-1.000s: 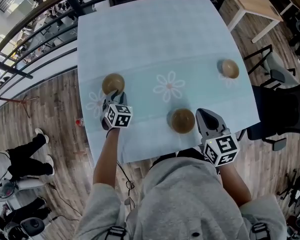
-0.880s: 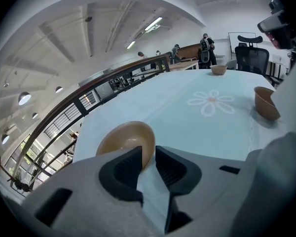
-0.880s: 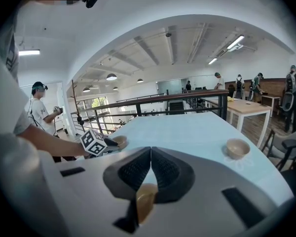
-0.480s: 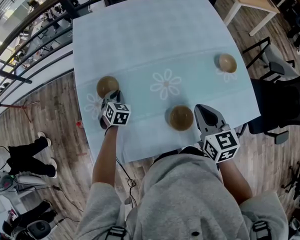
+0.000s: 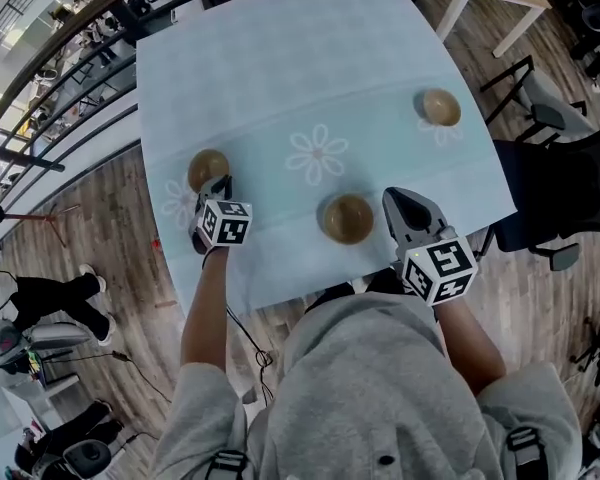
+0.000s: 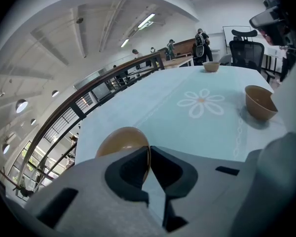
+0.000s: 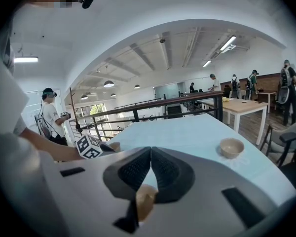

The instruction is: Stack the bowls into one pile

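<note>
- Between my left gripper's (image 6: 149, 149) closing jaws sits the near rim of a small round brown bowl (image 6: 121, 139), pinched near the left edge of the pale blue table (image 5: 280, 68).
- My right gripper (image 7: 151, 149) is closed on nothing, just beside a second brown bowl (image 5: 345, 218).
- A third, paler bowl (image 5: 439, 106) stands well apart, far right.
- Nothing is stacked yet; every bowl is left to pile.

Left bowl (image 6: 119, 140) partly hidden; middle bowl (image 7: 144, 201) mostly hidden.

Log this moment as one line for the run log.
stage: grasp | left claw: closing on left bowl rim | right claw: shut, beside middle bowl | far bowl: apart, untouched | stacked: none
</note>
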Tool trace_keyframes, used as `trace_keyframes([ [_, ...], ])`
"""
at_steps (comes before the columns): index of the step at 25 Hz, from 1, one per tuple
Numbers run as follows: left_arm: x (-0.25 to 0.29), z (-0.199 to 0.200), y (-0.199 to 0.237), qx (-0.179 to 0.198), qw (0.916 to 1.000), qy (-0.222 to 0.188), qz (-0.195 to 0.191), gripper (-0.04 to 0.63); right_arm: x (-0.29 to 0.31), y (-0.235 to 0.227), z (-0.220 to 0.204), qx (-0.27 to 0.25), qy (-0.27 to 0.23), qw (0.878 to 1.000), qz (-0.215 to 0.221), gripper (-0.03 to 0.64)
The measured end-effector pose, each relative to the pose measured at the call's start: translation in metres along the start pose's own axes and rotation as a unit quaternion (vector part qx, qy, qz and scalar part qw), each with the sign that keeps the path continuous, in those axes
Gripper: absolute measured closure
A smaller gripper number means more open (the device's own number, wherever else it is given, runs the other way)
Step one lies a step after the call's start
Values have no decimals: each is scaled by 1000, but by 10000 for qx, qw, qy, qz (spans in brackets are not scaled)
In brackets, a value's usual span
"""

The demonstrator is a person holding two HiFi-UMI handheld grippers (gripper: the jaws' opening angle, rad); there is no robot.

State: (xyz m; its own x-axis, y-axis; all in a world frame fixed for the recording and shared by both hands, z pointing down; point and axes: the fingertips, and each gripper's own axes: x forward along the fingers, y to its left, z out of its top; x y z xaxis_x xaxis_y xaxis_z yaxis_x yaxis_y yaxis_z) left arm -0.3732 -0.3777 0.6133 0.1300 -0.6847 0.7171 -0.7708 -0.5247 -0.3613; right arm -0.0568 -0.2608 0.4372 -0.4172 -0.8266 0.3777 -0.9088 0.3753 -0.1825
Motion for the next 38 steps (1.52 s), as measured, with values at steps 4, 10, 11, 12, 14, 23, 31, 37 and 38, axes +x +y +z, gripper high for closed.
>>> trace_keyframes([
  [4,-16,10,-5,-77,9999,-28,103,563,-8,-13,10,-36,-79,9999,62,589],
  [10,-41,23,-49,-202,9997,-141,75,563,-33,-46,13,-78,-101,9999,110,590],
  [11,-43,28,-56,-213,9996,-157,62,563,-36,-52,14,-88,-105,9998,126,589],
  [12,-44,32,-64,-224,9996,-175,48,563,-39,-59,15,-102,-104,9998,142,589],
  [14,-46,43,-79,-228,9995,-202,19,563,-44,-72,16,-112,-103,9997,174,590],
  [23,-62,79,-128,-205,9994,-276,-24,561,-64,-110,24,-58,-231,9990,377,589],
  [31,-80,98,-162,-310,9992,-245,26,562,-75,-132,24,-118,-255,9973,676,589],
  [37,-90,106,-195,-372,9991,-222,30,563,-82,-147,16,-159,-255,9955,894,589],
  [38,-92,108,-201,-383,9990,-226,32,563,-83,-150,14,-169,-254,9953,924,590],
])
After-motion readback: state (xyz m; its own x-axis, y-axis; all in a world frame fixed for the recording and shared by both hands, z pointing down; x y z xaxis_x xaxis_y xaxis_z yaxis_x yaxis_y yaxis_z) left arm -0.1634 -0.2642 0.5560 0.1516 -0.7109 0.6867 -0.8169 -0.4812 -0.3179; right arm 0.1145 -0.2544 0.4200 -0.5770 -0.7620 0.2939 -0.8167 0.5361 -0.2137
